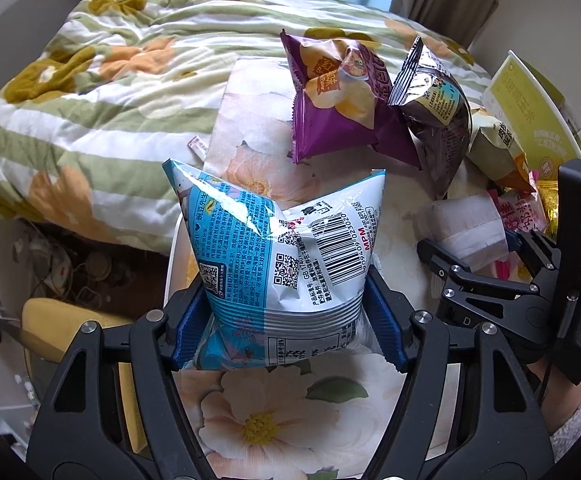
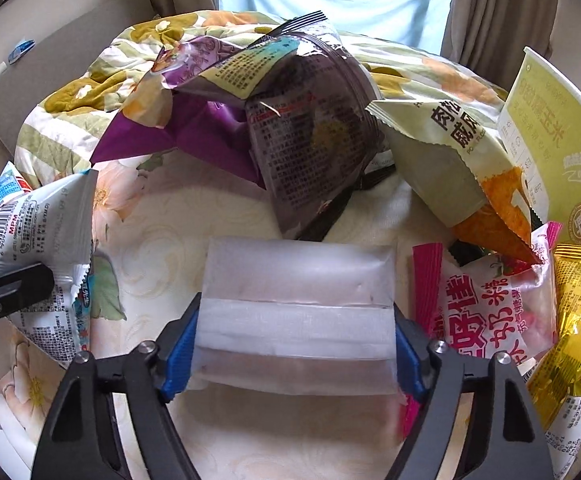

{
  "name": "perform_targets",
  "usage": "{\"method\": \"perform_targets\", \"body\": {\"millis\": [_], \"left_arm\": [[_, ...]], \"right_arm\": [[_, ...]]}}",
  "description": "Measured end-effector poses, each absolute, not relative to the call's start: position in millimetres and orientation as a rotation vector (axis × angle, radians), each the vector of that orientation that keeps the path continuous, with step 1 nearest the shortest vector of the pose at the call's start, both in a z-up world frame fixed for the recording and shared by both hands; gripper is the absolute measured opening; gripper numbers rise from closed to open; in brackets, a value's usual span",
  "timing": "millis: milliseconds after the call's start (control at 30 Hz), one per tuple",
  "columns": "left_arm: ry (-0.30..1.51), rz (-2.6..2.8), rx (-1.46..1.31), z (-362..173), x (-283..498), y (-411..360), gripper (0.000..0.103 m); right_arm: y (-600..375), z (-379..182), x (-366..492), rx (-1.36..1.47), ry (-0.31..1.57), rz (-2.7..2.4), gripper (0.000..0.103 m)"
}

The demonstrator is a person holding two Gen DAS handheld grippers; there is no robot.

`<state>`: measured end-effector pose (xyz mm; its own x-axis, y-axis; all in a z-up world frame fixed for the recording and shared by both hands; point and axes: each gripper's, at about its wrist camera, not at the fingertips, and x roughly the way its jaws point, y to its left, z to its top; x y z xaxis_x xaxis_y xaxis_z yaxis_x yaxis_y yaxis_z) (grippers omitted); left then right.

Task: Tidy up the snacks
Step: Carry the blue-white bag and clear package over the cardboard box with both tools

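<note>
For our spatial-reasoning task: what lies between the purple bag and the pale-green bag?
The dark foil bag stands between purple bag and pale-green bag, in the right wrist view.

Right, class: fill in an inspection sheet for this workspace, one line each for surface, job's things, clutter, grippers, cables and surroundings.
Surface: cream floral bedsheet, partly bare.
Job's things: blue-and-white foil snack bag and white translucent wrapped pack, both gripped; purple crinkled snack bag, dark grey foil bag, olive-and-orange pouch, pink-and-white candy bag and gold foil packet lie piled.
Clutter: yellow-green printed carton.
Grippers: left gripper shut on the blue bag; right gripper shut on the white pack.
Cables: tangled cords on the floor.
Surroundings: green-striped floral quilt, beige curtains.
</note>
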<state>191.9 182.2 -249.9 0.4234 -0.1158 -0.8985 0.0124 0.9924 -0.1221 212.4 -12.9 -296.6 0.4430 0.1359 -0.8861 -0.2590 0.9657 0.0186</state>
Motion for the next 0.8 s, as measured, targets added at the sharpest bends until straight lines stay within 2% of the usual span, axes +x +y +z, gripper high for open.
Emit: {"method": "perform_targets", "body": {"millis": [367,800], "left_arm": [[1.048,-0.099,-0.103,-201.5,171.3,190.3,0.068],[0.84,-0.288,-0.074,-97.7,169.3,139.2,0.068]], "right_arm": [[-10.6,-258.8,192.4,-0.084,1.03,0.269,0.072],[-77.5,-138.7,148.4,0.029,0.872,0.16,0.071]]}}
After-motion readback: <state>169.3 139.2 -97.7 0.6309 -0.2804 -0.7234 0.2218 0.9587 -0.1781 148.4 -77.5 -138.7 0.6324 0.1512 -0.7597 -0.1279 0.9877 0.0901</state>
